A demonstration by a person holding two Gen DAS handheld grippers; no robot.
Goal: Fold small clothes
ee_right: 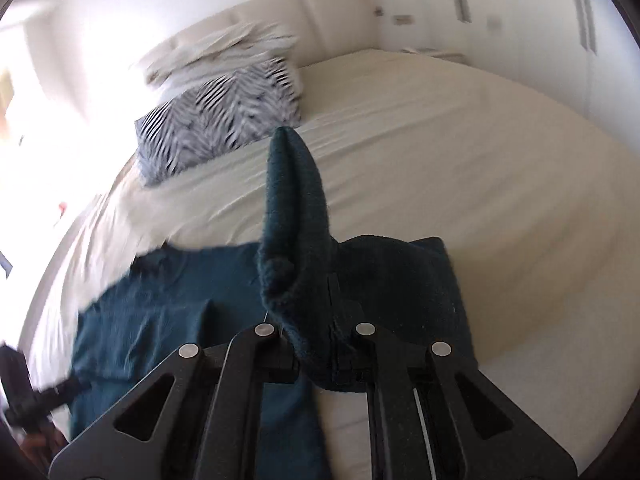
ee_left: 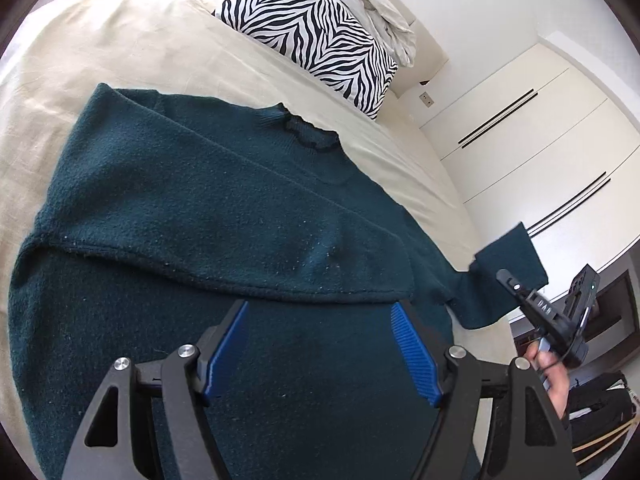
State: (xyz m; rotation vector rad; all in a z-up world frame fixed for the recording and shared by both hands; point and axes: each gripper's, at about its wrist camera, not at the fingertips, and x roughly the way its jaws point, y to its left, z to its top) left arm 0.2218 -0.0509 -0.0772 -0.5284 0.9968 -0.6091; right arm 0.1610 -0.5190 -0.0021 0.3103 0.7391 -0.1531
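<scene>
Progress: early; one sleeve already lies folded across the sweater [ee_left: 224,216], the other sleeve [ee_right: 296,216] is lifted, the body is not folded yet.
Sweater: dark green, thick and fuzzy, flat on the bed [ee_left: 120,40], collar toward the zebra pillow [ee_left: 308,36].
Left tongs [ee_left: 320,320]: released, blue pads spread above the lower body, grasping nothing.
Right tongs [ee_right: 332,320]: clenched on the sleeve end near the right edge of the bed.

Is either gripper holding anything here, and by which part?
The right gripper is shut on the dark green sweater's sleeve, near its cuff end. The left gripper is open over the sweater body, holding nothing.
</scene>
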